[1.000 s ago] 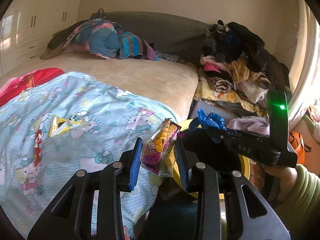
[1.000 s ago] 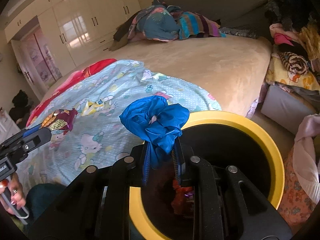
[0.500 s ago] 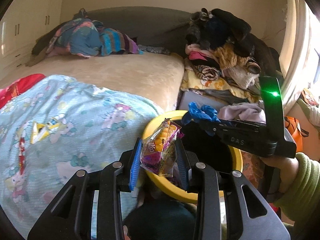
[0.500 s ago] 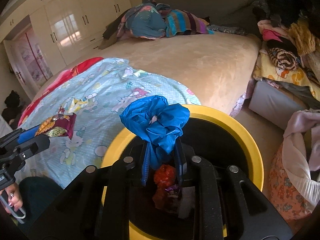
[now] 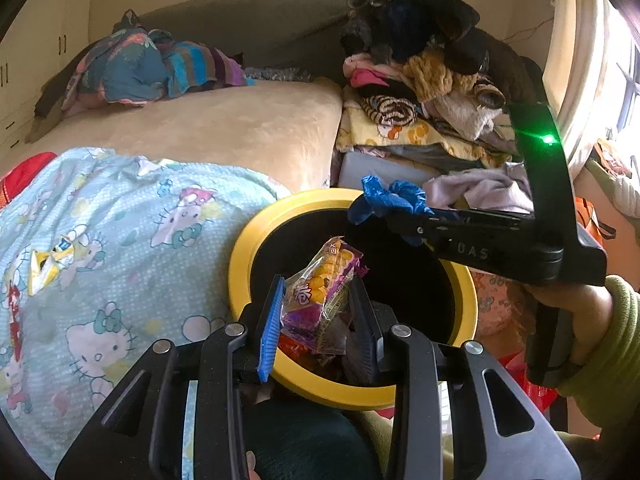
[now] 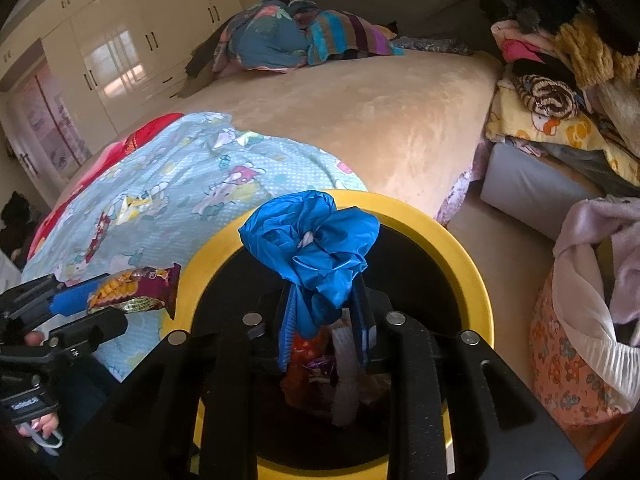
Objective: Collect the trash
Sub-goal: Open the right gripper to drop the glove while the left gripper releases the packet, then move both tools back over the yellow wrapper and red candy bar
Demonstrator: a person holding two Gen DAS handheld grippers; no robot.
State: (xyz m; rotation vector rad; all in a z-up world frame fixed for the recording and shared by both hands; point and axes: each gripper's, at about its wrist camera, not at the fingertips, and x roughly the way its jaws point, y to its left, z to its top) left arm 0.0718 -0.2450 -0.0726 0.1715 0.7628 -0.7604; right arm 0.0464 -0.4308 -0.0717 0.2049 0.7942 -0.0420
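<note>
A yellow-rimmed black bin (image 5: 248,248) stands beside the bed. My left gripper (image 5: 317,280) is shut on a yellow and purple snack packet (image 5: 326,268) and hangs over the bin's near rim. My right gripper (image 6: 325,292) holds a crumpled blue plastic wad (image 6: 316,240) over the bin's mouth (image 6: 460,248); its jaws are opening, with the wad still pinched between them. Red and white wrappers (image 6: 316,364) lie inside the bin. On the Hello Kitty blanket (image 5: 120,240) lie a yellow wrapper (image 5: 48,264) and a red wrapper (image 5: 14,316).
A beige bed (image 5: 240,128) runs behind the bin, with bundled bedding (image 5: 140,68) at its head. A tall pile of clothes (image 5: 420,92) stands at the right. A patterned cloth bag (image 6: 580,340) sits right of the bin. White wardrobes (image 6: 120,52) line the far wall.
Both grippers have moved toward the bin and lower. The left one carried the snack packet from over the blanket to above the rim. The right one came further over the opening.
</note>
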